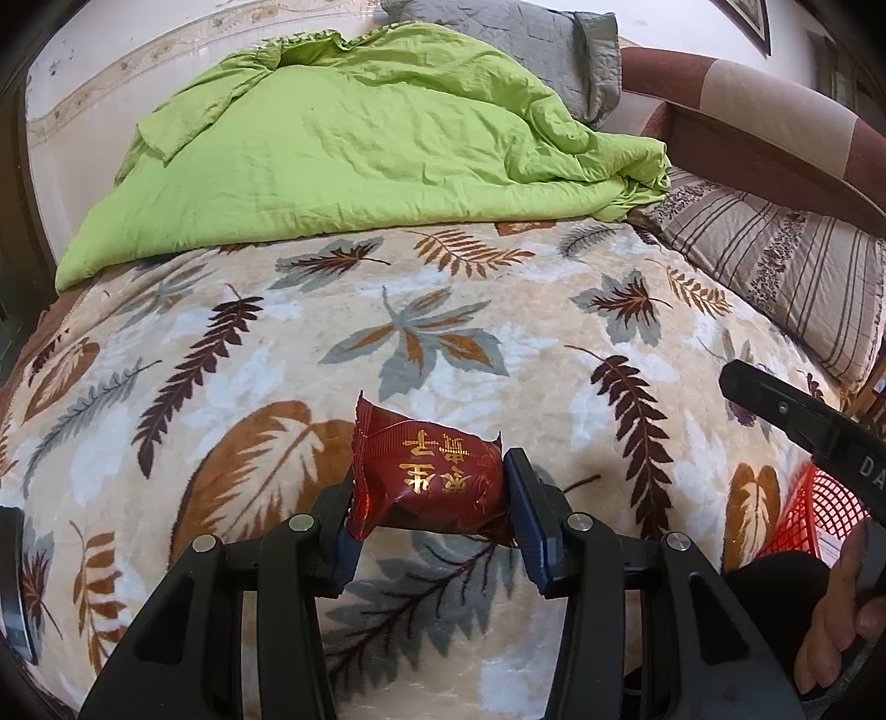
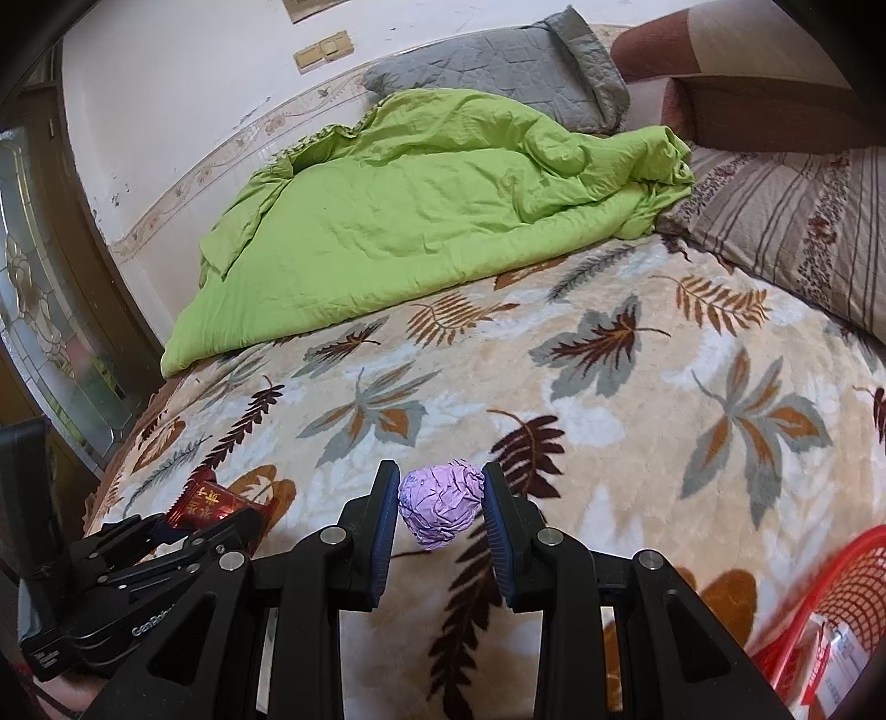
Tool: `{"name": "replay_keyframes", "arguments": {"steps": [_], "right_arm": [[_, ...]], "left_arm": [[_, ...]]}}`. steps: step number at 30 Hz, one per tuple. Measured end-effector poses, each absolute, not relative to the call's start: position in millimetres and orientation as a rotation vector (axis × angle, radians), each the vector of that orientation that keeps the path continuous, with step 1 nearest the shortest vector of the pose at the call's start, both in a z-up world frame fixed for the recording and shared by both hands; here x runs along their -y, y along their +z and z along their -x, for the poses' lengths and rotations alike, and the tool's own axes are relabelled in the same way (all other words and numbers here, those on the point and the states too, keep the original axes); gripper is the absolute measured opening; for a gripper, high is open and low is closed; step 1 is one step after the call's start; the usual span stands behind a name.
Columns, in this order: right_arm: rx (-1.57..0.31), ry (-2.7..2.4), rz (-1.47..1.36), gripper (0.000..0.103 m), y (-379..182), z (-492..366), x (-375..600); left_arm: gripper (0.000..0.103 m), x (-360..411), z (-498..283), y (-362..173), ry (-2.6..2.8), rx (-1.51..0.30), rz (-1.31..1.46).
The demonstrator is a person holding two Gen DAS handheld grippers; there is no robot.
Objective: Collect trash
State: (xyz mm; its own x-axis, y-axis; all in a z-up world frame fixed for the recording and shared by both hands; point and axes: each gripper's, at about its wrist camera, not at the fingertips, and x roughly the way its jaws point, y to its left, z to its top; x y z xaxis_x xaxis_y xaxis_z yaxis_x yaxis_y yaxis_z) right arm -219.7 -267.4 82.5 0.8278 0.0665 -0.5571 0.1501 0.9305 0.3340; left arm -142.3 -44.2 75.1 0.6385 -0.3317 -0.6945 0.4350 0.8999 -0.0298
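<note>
A dark red snack wrapper [image 1: 429, 479] with gold characters is held between the blue pads of my left gripper [image 1: 429, 498], shut on it just above the leaf-patterned blanket [image 1: 443, 310]. The same wrapper [image 2: 207, 505] and the left gripper [image 2: 188, 526] show at the lower left of the right wrist view. My right gripper [image 2: 441, 512] is shut on a crumpled purple foil ball [image 2: 440, 508], both pads touching its sides. A red mesh basket [image 2: 830, 603] sits at the lower right, also seen as the basket [image 1: 814, 515] in the left wrist view.
A green quilt [image 1: 354, 144] lies bunched across the far half of the bed. A grey pillow [image 1: 542, 50] and a striped pillow [image 1: 775, 266] sit by the headboard. A hand [image 1: 836, 615] holds the right gripper's handle. A glass door [image 2: 50, 310] stands left.
</note>
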Motion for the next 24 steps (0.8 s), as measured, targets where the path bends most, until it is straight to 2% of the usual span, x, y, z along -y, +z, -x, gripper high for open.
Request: {"name": "replay_keyframes", "arguments": {"steps": [13, 24], "right_arm": [[-0.608, -0.065, -0.423, 0.032, 81, 249, 276], [-0.568, -0.168, -0.469, 0.032, 96, 312, 321]], "left_arm": [[0.045, 55, 154, 76, -0.482, -0.752, -0.167], [0.045, 84, 174, 88, -0.575, -0.734, -0.193]]}}
